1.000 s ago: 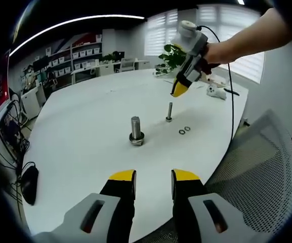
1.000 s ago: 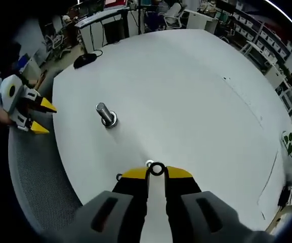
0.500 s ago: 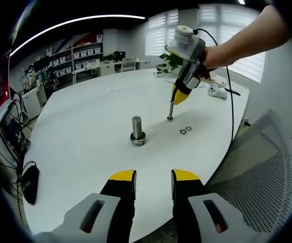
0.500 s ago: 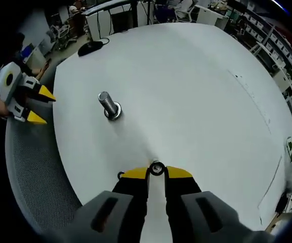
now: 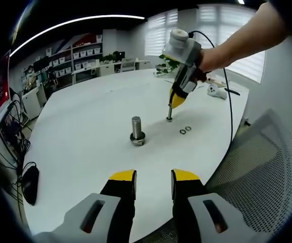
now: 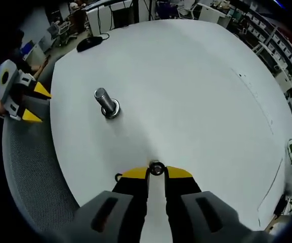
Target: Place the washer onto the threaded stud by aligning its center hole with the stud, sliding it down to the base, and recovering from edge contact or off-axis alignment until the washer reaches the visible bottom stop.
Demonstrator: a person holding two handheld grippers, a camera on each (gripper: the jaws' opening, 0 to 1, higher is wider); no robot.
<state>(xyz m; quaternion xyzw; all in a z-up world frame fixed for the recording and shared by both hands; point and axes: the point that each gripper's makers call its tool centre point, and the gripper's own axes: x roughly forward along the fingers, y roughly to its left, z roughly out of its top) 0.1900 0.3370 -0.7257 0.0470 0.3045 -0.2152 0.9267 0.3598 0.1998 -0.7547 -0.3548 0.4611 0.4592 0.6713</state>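
A thin threaded stud [image 5: 169, 112] stands upright on the white table [image 5: 85, 126]. My right gripper [image 5: 178, 99], held by a person's hand, points down with its yellow tips at the stud's top. In the right gripper view my right gripper [image 6: 157, 172] is shut on a small dark washer [image 6: 157, 168], with the stud end-on right under the washer's hole. A thicker bolt [image 5: 137, 130] with a washer at its base stands nearer, also seen as the bolt [image 6: 107, 103]. My left gripper [image 5: 153, 177] is open and holds nothing, low over the table's near edge.
Two loose washers [image 5: 184, 130] lie right of the thin stud. A grey mesh chair [image 5: 257, 167] stands at the table's right edge. A black mouse [image 5: 29, 183] lies at the left edge, and a small white object [image 5: 216, 91] with a cable lies farther back.
My right gripper has come down and leftward with the washer, from above the thin stud to its top. The left gripper has stayed where it was.
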